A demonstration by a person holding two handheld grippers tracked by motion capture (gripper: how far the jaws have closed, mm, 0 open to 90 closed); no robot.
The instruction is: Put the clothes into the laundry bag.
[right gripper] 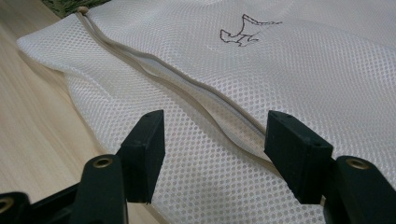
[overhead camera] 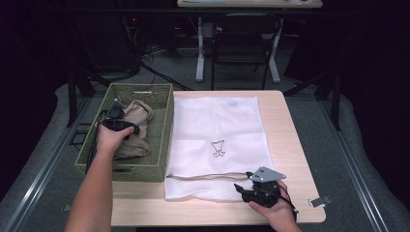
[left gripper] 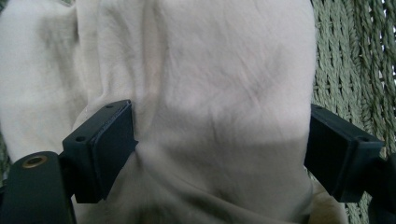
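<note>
Nearest to the high camera, the right gripper (overhead camera: 240, 187) rested on the near edge of the mesh bag (overhead camera: 220, 121), held by the person's right hand (overhead camera: 272, 209). Its own view showed its two black jaws standing wide apart, with nothing pressed between them. Between the jaws lay the bag's beige zipper (right gripper: 187, 98), which ran away from the gripper toward the far corner of the bag and gaped a little, so it was partly open. Beyond the zipper, a small dark outline print (right gripper: 243, 32) sat on the white mesh.

Taking the bag as the landmark: it lay flat on the wooden table (overhead camera: 290, 140). Just left of the bag, touching its left edge, stood the green woven basket (overhead camera: 162, 125). Inside the basket lay the beige cloth (overhead camera: 138, 128), crumpled in a heap. The left hand (overhead camera: 110, 140) reached into the basket from the near side, and the left gripper (overhead camera: 126, 126) was on top of the cloth.

From the left gripper view, the jaws stood wide, one on each side of a raised fold of the cloth (left gripper: 205, 93). The left pad (left gripper: 112, 144) touched the fabric, and the fold filled the gap to the other pad, but I cannot tell whether the pads really pressed it. Behind the fold, the basket wall (left gripper: 355, 60) was seen on the right.

A small metal clip (overhead camera: 320, 201) lay on the table at the near right corner, apart from the bag.
</note>
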